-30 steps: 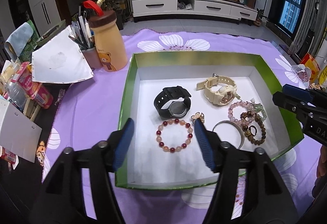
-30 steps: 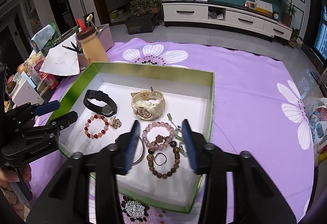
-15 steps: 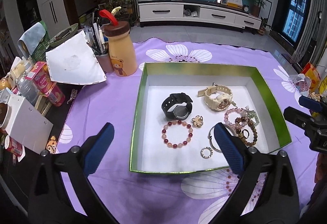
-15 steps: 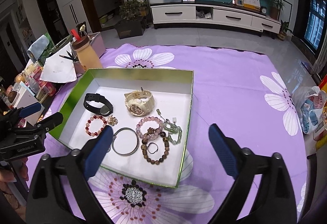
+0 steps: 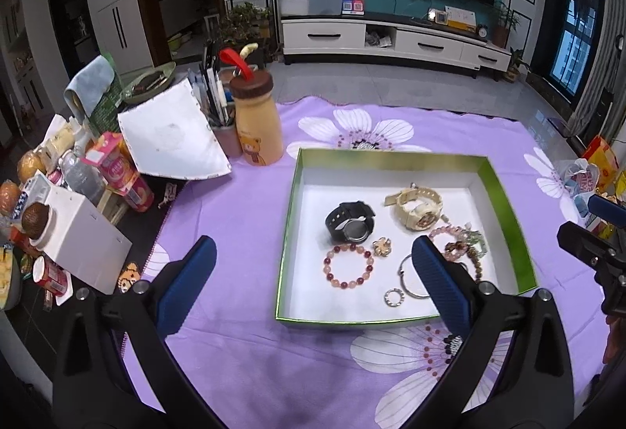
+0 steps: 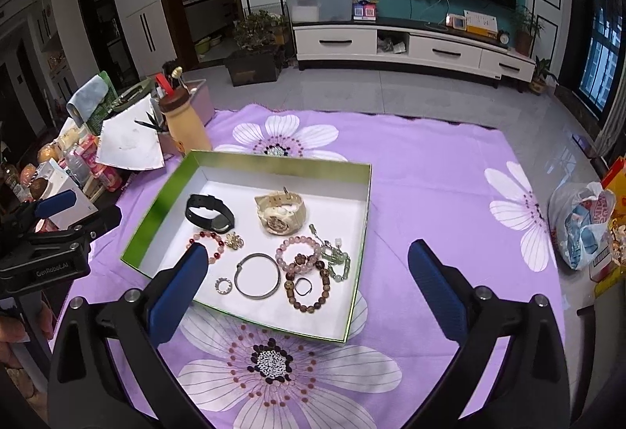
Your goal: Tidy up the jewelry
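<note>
Both of your grippers have lifted away from the box since a second ago, and their jaws have spread from half closed to wide. Your left gripper (image 5: 313, 272) hangs over the purple flowered cloth (image 5: 242, 202) with nothing between its blue pads. On your right gripper (image 6: 305, 282) the jaws are opening the last bit, also with nothing between them.

Largest on the cloth is the green-walled box (image 6: 250, 159) with its white floor, and all the jewelry lies inside it. A black watch (image 5: 350, 221) sits at the back left and a cream watch (image 5: 416, 208) beside it. In front of the black watch lies a red and pink bead bracelet (image 5: 348, 266). A silver bangle (image 6: 257, 275) lies near the middle. To its right, a pink bead bracelet (image 6: 299, 253) and a brown bead bracelet (image 6: 313, 292) overlap. A small silver ring (image 6: 223, 285) rests left of the bangle, and a gold flower brooch (image 5: 382, 246) sits just beside the red bracelet.
</note>
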